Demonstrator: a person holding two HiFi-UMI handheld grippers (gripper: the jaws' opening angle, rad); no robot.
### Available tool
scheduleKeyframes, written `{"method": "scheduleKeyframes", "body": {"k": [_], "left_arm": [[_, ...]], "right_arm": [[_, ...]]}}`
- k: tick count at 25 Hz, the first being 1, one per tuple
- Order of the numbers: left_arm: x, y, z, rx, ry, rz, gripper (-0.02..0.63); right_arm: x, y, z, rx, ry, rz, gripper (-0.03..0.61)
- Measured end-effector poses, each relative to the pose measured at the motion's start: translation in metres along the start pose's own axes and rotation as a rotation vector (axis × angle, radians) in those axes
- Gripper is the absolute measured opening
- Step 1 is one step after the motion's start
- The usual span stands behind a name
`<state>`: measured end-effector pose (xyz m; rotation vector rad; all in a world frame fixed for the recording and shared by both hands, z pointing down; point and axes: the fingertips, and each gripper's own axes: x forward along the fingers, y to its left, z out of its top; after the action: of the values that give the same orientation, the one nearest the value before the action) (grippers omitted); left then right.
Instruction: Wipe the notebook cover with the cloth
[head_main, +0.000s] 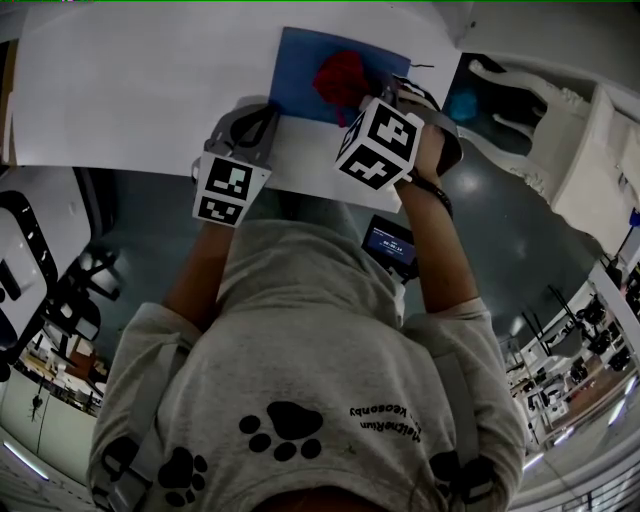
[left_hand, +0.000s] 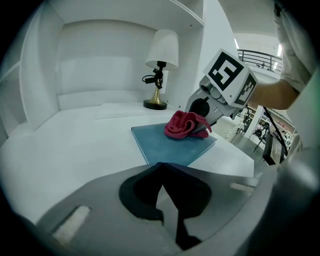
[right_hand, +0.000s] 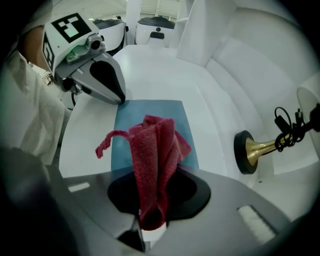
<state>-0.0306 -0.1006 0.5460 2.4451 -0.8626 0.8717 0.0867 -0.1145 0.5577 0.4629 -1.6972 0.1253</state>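
Caught at the wiping step itself, by judgement. Called next for a sweep of the cloth (right_hand: 152, 150) across the bare part of the notebook (right_hand: 145, 107), with steady downward pressure. Right claw (right_hand: 150, 220): pinched tight on one end of the cloth, the rest bunched on the cover. Left claw (left_hand: 161, 170): pressed together, empty, tip at the notebook's near left corner, seemingly steadying it. Notebook: flat on the white desk (right_hand: 150, 70).
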Motion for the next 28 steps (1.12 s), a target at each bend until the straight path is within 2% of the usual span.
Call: {"method": "scheduleKeyframes", "body": {"k": [9, 22, 25, 28], "left_arm": [[0.004, -0.001, 0.001, 0.005, 0.002, -0.006, -0.003], [0.007, -0.002, 0.0, 0.008, 0.007, -0.019, -0.003], [0.008, -0.004, 0.002, 0.006, 0.01, -0.024, -0.003], [0.006, -0.004, 0.0, 0.004, 0.015, -0.026, -0.003]], "right_arm": [[-0.007, -0.005, -0.056, 0.085, 0.077, -0.005, 0.077], [-0.016, 0.0, -0.148, 0.207, 0.248, -0.001, 0.077], [-0.033, -0.01, -0.146, 0.255, 0.212, -0.039, 0.077], [-0.051, -0.02, -0.114, 0.263, 0.118, -0.082, 0.077]]}}
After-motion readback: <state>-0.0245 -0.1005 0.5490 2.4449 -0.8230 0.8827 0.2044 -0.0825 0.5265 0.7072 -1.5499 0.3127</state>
